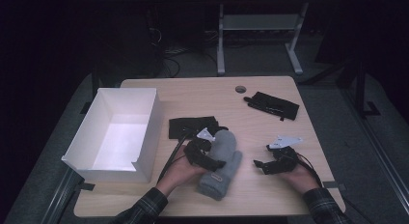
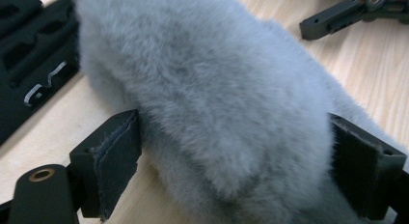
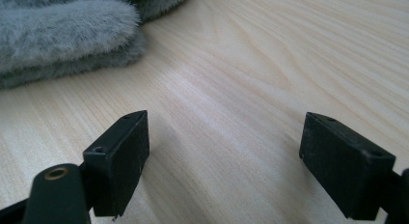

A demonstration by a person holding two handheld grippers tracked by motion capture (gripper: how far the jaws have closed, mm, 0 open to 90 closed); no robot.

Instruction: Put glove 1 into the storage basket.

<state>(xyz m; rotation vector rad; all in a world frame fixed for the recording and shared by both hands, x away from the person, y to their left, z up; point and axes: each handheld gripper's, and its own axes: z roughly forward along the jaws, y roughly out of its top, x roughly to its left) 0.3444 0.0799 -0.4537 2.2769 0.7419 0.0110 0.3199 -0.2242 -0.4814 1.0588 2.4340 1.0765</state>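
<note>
Jaws of the left gripper flank the grey mitten, touching both sides; right gripper jaws stand apart over the table.

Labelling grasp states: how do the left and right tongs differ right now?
1. The left tongs straddle the grey mitten, jaws against its fur on both sides; the right tongs hold nothing, with bare table between the jaws.
2. In the high view the left tongs sit over the mitten, while the right tongs lie apart from it, to its right.
Shared: both have black jaws set wide, low over the table.
</note>
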